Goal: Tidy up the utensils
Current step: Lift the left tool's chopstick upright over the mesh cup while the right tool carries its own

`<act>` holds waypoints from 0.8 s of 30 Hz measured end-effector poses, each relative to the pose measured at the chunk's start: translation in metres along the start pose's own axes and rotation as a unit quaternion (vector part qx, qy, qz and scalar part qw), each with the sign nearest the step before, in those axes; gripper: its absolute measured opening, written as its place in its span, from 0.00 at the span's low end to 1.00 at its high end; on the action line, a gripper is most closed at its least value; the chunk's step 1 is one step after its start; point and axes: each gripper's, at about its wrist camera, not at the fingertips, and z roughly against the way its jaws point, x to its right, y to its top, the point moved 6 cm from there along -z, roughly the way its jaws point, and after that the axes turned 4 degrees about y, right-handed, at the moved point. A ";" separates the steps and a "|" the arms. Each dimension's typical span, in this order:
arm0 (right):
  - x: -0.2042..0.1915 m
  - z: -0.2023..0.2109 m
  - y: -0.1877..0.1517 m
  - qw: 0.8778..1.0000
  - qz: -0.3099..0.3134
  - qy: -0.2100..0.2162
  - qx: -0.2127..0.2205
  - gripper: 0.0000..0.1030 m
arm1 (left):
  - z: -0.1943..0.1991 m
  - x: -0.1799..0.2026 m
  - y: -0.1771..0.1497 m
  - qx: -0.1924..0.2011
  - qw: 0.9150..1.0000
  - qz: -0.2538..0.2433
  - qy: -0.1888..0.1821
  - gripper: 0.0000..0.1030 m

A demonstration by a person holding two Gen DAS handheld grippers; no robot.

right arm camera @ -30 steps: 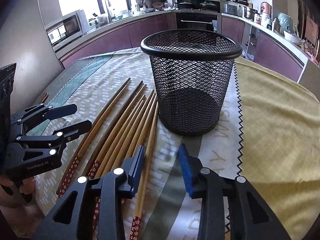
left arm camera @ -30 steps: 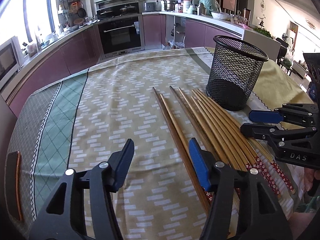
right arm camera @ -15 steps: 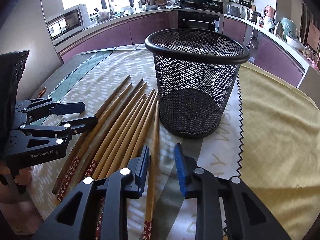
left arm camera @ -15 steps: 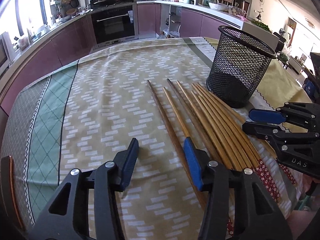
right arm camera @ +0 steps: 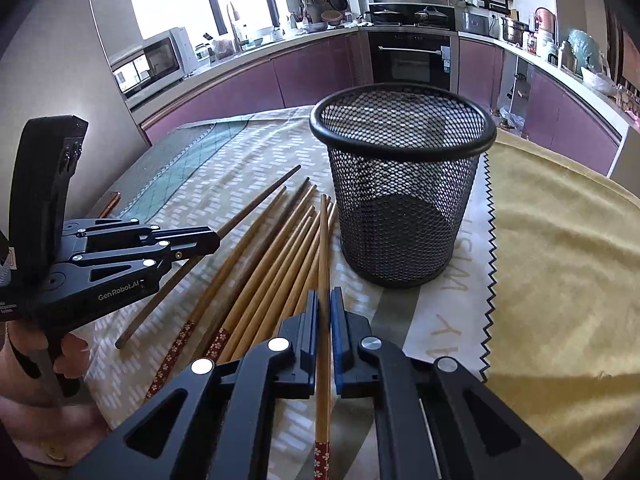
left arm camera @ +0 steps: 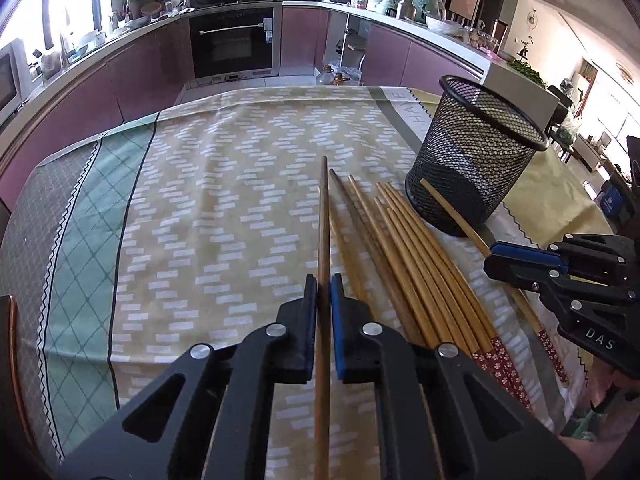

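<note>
My left gripper point(left arm camera: 324, 284) is shut on a dark brown chopstick point(left arm camera: 324, 216) that points forward over the cloth; it also shows in the right wrist view point(right arm camera: 256, 204). My right gripper point(right arm camera: 325, 300) is shut on a light wooden chopstick point(right arm camera: 323, 248) with a red flowered end, its tip near the black mesh cup point(right arm camera: 402, 184). That cup point(left arm camera: 472, 156) stands upright and looks empty. Several more chopsticks point(left arm camera: 416, 264) lie side by side on the cloth between the grippers, left of the cup point(right arm camera: 264, 276).
The table is covered by a patterned beige and green cloth point(left arm camera: 208, 216) and a yellow cloth point(right arm camera: 560, 264) on the right. Kitchen counters and an oven point(left arm camera: 232, 44) stand beyond the far table edge. A dark chair back point(left arm camera: 8, 344) is at the left.
Both grippers were open a second ago. Each has closed on one chopstick, the left on the dark one at the row's left, the right on the light one nearest the cup.
</note>
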 end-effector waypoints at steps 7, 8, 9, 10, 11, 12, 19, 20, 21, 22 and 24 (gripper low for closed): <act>-0.002 0.049 0.019 0.997 -0.005 0.039 0.069 0.05 | 0.060 0.008 0.018 0.054 0.997 -0.014 -0.048 0.07; -0.002 0.056 0.023 0.996 -0.007 0.043 0.079 0.05 | 0.070 0.009 0.021 0.063 0.996 -0.015 -0.057 0.07; -0.002 0.063 0.026 0.995 -0.007 0.046 0.090 0.05 | 0.079 0.010 0.025 0.073 0.995 -0.017 -0.064 0.07; -0.002 0.070 0.029 0.994 -0.008 0.050 0.101 0.05 | 0.090 0.011 0.028 0.083 0.994 -0.019 -0.069 0.07; -0.002 0.077 0.033 0.992 -0.008 0.055 0.111 0.05 | 0.100 0.013 0.032 0.093 0.993 -0.021 -0.074 0.07; -0.002 0.083 0.035 0.991 -0.007 0.058 0.121 0.05 | 0.109 0.014 0.035 0.103 0.991 -0.022 -0.080 0.07; 0.004 0.116 0.064 0.982 0.001 0.065 0.176 0.05 | 0.164 0.023 0.066 0.165 0.980 -0.027 -0.111 0.07; 0.006 0.121 0.069 0.981 0.002 0.066 0.184 0.05 | 0.170 0.026 0.072 0.173 0.978 -0.026 -0.116 0.07; 0.006 0.125 0.073 0.980 0.004 0.067 0.189 0.05 | 0.176 0.028 0.079 0.182 0.976 -0.025 -0.120 0.07; 0.008 0.131 0.079 0.978 0.005 0.066 0.196 0.05 | 0.180 0.031 0.086 0.190 0.974 -0.025 -0.123 0.07; 0.011 0.142 0.092 0.976 0.009 0.064 0.208 0.05 | 0.189 0.037 0.101 0.206 0.970 -0.025 -0.124 0.07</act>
